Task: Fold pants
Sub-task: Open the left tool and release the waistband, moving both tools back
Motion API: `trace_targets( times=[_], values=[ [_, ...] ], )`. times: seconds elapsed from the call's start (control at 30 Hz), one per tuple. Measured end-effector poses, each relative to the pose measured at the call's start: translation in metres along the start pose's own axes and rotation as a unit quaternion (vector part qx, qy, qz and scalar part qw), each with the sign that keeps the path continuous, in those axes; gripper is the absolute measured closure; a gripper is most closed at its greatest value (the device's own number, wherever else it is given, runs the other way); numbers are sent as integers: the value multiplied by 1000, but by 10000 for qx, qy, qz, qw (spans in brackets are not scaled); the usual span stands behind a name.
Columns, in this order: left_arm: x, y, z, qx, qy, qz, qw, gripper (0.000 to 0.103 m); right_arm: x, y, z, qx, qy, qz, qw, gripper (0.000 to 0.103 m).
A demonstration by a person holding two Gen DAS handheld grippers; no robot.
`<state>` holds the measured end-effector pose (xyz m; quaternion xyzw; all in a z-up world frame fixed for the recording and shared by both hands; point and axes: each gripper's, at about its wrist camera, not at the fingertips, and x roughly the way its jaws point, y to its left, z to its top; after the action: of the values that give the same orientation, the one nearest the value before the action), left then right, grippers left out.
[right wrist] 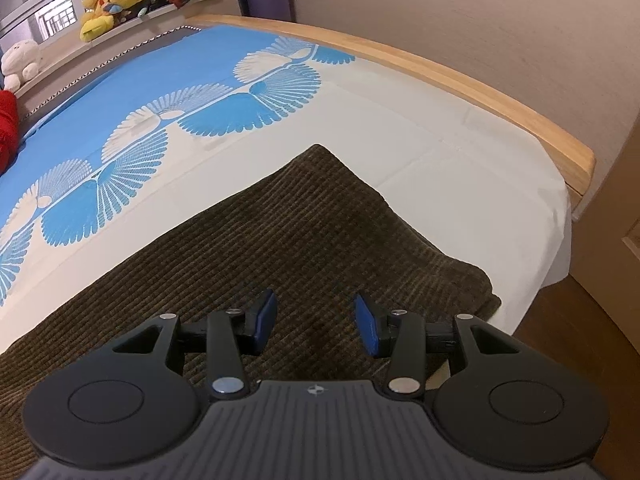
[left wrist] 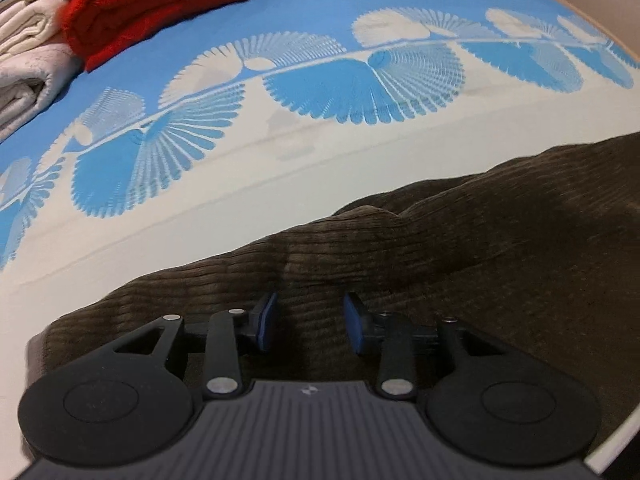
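The brown corduroy pants lie flat on the bed, long axis running leftward; both the left gripper and right gripper hover above, jaws apart, holding nothing.

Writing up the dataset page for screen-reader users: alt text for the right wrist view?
The right hand-held gripper, open, hovers over brown corduroy pants lying flat on a bed sheet patterned in blue and white. Plush toys line a shelf by the window beyond.
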<state>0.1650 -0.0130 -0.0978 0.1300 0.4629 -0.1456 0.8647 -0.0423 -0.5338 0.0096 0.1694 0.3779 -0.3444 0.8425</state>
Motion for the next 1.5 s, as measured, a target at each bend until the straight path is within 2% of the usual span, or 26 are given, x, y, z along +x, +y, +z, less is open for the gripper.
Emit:
trace_targets(
  times=[0.1, 0.17, 0.27, 0.43, 0.57, 0.67, 0.87, 1.07, 1.23, 1.4, 1.5],
  values=[
    [-36, 9, 0, -170, -155, 61, 9997, 55, -7, -2, 0, 108, -63, 109, 9999, 57],
    [-64, 13, -5, -287, -385, -91, 9988, 47, -11, -3, 0, 143, -110, 207, 9996, 57],
    [-100, 10, -19, -497, -816, -314, 9949, 43, -18, -5, -2, 179, -205, 347, 9990, 57],
    [-125, -10, -50, -552, -1334, -598, 9877, 37, -28, -8, -7, 145, -379, 459, 9981, 57],
    [-120, -23, -60, -378, -1147, -619, 9907, 29, -27, -17, -11, 288, -245, 385, 9985, 57],
    [-112, -29, -62, -162, -1108, -458, 9927, 29, -24, -25, -12, 421, -219, 334, 9983, 57],
    [-90, -28, -58, -143, -854, -330, 9957, 29, -17, -39, -13, 782, -54, 318, 9964, 57],
    [-84, -28, -52, -71, -883, -306, 9956, 29, -12, -36, -13, 592, 61, 178, 9981, 57],
    [-81, -33, -49, 13, -896, -299, 9955, 29, 1, -49, -14, 907, 361, -10, 9952, 58],
    [-76, -35, -45, 8, -832, -339, 9960, 29, 21, -68, -18, 1382, 790, -166, 9871, 63],
    [-75, -34, -43, -47, -833, -379, 9958, 29, 34, -73, -21, 1571, 1063, -312, 9814, 56]
  ],
)
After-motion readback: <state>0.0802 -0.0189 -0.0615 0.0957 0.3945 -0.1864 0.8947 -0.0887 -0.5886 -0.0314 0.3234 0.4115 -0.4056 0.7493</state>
